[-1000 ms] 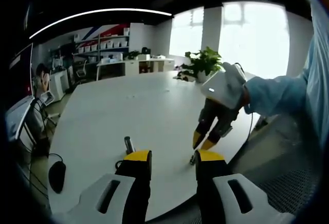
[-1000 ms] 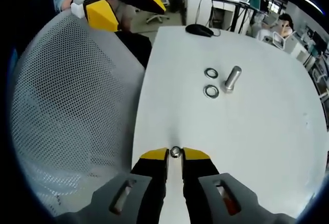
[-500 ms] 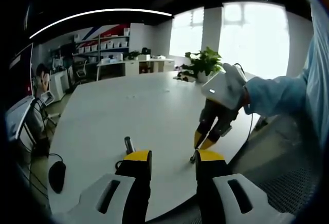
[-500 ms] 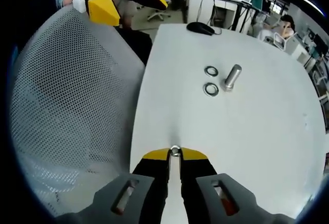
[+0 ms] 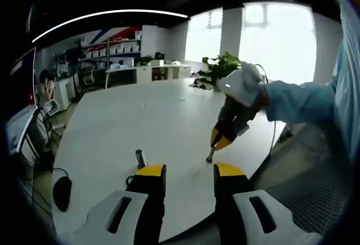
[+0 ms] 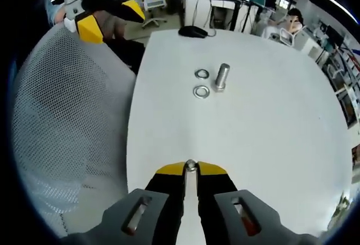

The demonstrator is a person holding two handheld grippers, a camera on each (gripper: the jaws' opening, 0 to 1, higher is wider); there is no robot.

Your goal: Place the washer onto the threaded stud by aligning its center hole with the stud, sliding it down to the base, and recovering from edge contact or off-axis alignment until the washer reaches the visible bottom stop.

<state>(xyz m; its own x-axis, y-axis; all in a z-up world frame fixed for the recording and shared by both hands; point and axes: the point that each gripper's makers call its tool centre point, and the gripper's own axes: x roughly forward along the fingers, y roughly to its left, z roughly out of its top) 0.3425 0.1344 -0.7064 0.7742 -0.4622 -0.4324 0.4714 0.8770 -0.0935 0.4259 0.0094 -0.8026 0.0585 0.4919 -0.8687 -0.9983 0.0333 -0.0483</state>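
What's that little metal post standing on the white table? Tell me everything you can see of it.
The stud is a short, silvery metal cylinder standing upright on the white table, slightly wider at its base. Its threads are too small to make out. Two loose washers lie flat beside it; none is on it. It also appears in the left gripper view. Neither gripper touches it.

Daylight from blown-out windows (image 5: 275,37) and ceiling light strips (image 5: 107,16) evenly brightens the white counter (image 6: 253,121); shadows are faint, edges bend strongly, details slightly soft.
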